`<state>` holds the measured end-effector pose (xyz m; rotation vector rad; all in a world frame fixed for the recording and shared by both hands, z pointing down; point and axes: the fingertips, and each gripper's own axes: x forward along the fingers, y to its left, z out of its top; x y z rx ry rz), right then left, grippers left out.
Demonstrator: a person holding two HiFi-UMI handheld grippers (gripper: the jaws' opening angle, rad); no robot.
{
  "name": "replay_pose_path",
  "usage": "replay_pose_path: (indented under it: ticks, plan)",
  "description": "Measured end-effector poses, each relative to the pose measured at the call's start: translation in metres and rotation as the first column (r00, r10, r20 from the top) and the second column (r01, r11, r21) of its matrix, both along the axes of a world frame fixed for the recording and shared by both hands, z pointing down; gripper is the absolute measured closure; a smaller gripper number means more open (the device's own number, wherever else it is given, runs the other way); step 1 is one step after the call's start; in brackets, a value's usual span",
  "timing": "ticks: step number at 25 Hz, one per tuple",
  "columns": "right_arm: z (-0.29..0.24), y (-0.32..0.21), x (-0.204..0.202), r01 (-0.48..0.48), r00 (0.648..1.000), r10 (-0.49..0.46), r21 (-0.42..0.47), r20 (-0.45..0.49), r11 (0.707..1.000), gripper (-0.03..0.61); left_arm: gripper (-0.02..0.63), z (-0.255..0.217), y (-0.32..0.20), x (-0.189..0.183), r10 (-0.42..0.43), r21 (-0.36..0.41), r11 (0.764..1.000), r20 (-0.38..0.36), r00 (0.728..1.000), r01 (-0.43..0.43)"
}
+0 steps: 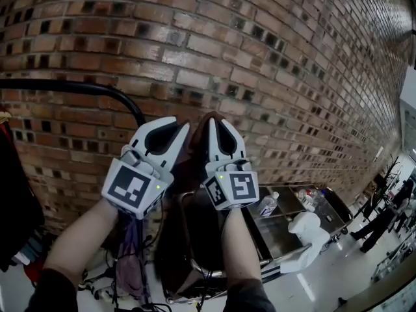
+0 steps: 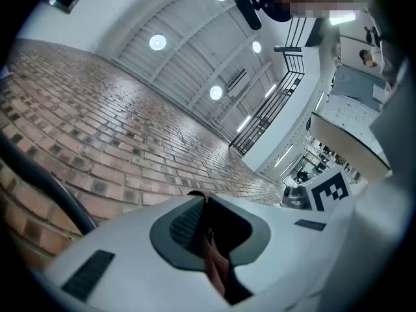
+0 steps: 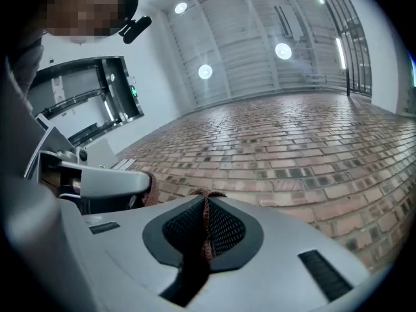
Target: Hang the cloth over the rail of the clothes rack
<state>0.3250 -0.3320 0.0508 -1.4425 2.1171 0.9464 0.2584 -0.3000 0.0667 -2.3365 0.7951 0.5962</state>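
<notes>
Both grippers are raised side by side in front of a brick wall. Between them they hold a dark brown cloth (image 1: 185, 233), which hangs down below them. My left gripper (image 1: 175, 127) is shut on one part of its top edge, and my right gripper (image 1: 218, 119) is shut on another. In the left gripper view the cloth (image 2: 213, 255) is pinched in the left gripper (image 2: 201, 200). In the right gripper view a brown hem (image 3: 207, 229) runs through the right gripper (image 3: 207, 200). The black rail (image 1: 78, 88) curves in from the left, level with the jaws. The rail (image 2: 45, 181) also passes left of the left gripper.
Dark clothes (image 1: 16, 194) hang at the far left, and a purple garment (image 1: 133, 259) hangs under my left arm. A metal cart (image 1: 286, 229) with a bottle (image 1: 268, 205) and a white object (image 1: 305, 229) stands at lower right. People (image 1: 383, 213) stand far right.
</notes>
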Motion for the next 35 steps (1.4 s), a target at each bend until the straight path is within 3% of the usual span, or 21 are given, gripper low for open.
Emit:
replay_pose_path:
  ticks: [4, 10, 19, 26, 30, 33, 35]
  plan:
    - [-0.012, -0.007, -0.017, 0.008, 0.999, -0.006, 0.056, -0.038, 0.998, 0.552, 0.591, -0.019, 0.002, -0.011, -0.052, 0.077, 0.996, -0.001, 0.999, 0.052]
    - [-0.036, -0.001, -0.032, -0.009, 0.998, 0.018, 0.151, -0.059, 0.989, 0.552, 0.591, -0.047, -0.001, -0.013, -0.056, 0.110, 0.993, 0.039, 0.998, 0.052]
    - [-0.058, -0.006, -0.001, -0.040, 0.999, 0.039, 0.204, 0.007, 0.978, 0.552, 0.588, -0.099, -0.016, 0.020, -0.017, 0.143, 0.990, 0.083, 0.996, 0.005]
    - [-0.066, -0.011, 0.028, -0.063, 0.998, 0.064, 0.217, 0.004, 0.974, 0.552, 0.586, -0.133, -0.031, 0.031, -0.063, 0.178, 0.983, 0.066, 0.996, 0.051]
    - [-0.073, -0.014, 0.029, -0.069, 0.998, 0.069, 0.237, 0.008, 0.969, 0.552, 0.584, -0.152, -0.045, 0.035, -0.144, 0.280, 0.955, 0.159, 0.977, 0.095]
    - [-0.072, -0.021, 0.024, -0.074, 0.997, 0.075, 0.218, 0.007, 0.973, 0.552, 0.586, -0.159, -0.068, 0.030, -0.180, 0.273, 0.956, 0.243, 0.953, 0.111]
    - [-0.072, -0.024, 0.018, -0.063, 0.998, 0.060, 0.196, 0.021, 0.978, 0.552, 0.586, -0.164, -0.076, 0.008, -0.210, 0.278, 0.950, 0.243, 0.947, 0.140]
